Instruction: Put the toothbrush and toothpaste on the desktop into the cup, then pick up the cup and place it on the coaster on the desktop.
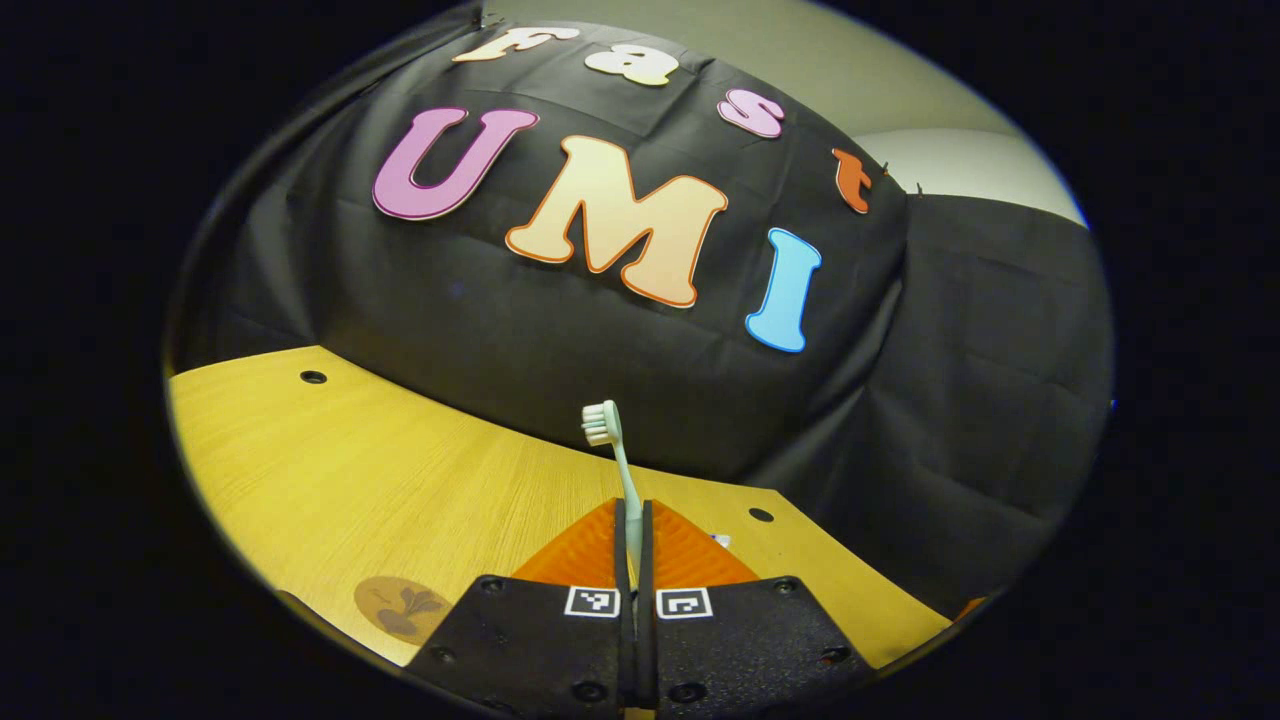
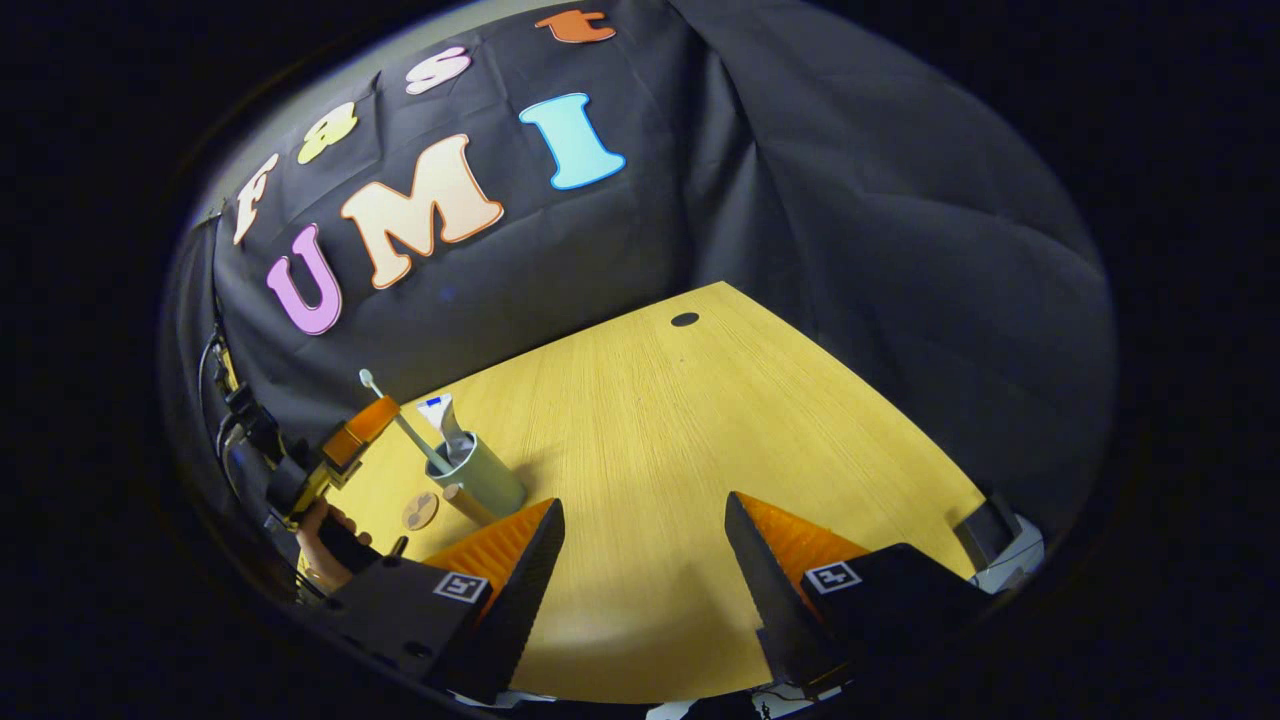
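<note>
The left gripper (image 1: 634,520) is pinching the toothbrush (image 1: 612,450) by its handle, bristles up, over the cup (image 2: 478,470). The toothpaste (image 2: 442,418) already stands in that cup, near the desktop's (image 2: 680,420) left edge, with the round coaster (image 2: 420,511) just beside it. The right gripper (image 2: 645,545) hangs spread over the middle of the wooden desktop, holding nothing. Black cloth walls the booth.
</note>
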Motion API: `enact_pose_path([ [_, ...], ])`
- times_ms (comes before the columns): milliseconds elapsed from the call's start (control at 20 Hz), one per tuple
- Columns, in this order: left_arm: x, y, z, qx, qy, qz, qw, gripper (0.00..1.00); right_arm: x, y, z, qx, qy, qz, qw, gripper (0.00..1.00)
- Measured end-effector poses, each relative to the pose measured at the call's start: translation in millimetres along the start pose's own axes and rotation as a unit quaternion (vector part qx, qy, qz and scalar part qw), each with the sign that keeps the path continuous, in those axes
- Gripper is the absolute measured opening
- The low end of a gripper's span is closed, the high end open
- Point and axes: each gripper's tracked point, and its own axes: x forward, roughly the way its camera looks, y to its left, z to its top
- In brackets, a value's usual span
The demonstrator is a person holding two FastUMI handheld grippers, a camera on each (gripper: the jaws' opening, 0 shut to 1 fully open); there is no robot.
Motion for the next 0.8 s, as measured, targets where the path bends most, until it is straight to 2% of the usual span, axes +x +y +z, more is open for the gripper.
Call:
enact_pose_path([
  [50,-3.8,2.2,-6.6,0.003,0.002,0.013,1.000,0.00,-0.2,-3.6,1.4,-0.001,0.001,0.008,1.000,0.94],
  [100,-6.0,4.7,-5.8,0.012,-0.011,0.024,1.000,0.00,0.5,-7.8,2.5,-0.002,0.002,0.013,1.000,0.99],
  [150,-8.3,3.8,-8.3,0.017,-0.017,0.029,0.999,0.00,-0.1,-10.4,3.9,0.000,0.003,0.019,1.000,0.94],
  [200,-9.7,3.7,-7.0,0.023,-0.019,0.035,0.999,0.00,-2.0,-12.4,4.1,0.002,0.003,0.027,1.000,0.94],
  [250,-9.7,3.9,-8.9,0.026,-0.022,0.041,0.999,0.00,-2.2,-13.2,2.3,0.002,0.007,0.033,0.999,0.98],
  [300,-8.6,3.4,-9.9,0.032,-0.025,0.047,0.998,0.00,-2.9,-16.1,-1.8,-0.001,0.011,0.037,0.999,0.94],
  [500,-13.3,0.7,-21.9,0.062,-0.027,0.069,0.995,0.00,-4.0,-30.5,-14.3,-0.019,0.030,0.046,0.998,0.94],
  [550,-13.5,-3.6,-18.7,0.067,-0.036,0.067,0.995,0.02,-3.3,-34.2,-15.1,-0.021,0.032,0.047,0.998,0.99],
  [600,-12.9,-6.1,-19.4,0.069,-0.037,0.066,0.995,0.03,-3.5,-38.3,-15.7,-0.021,0.034,0.047,0.998,0.94],
  [650,-13.3,-6.8,-25.5,0.070,-0.030,0.067,0.995,0.06,-2.9,-42.1,-15.6,-0.020,0.035,0.047,0.998,0.94],
  [700,-14.1,-8.2,-30.3,0.070,-0.025,0.067,0.995,0.10,-3.1,-45.6,-15.9,-0.017,0.036,0.047,0.998,0.99],
  [750,-14.2,-9.8,-32.8,0.070,-0.021,0.067,0.995,0.14,-1.6,-48.6,-15.7,-0.014,0.036,0.047,0.998,0.94],
  [800,-15.4,-10.5,-35.9,0.071,-0.017,0.069,0.995,0.29,-1.0,-50.5,-16.2,-0.011,0.036,0.048,0.998,0.94],
])
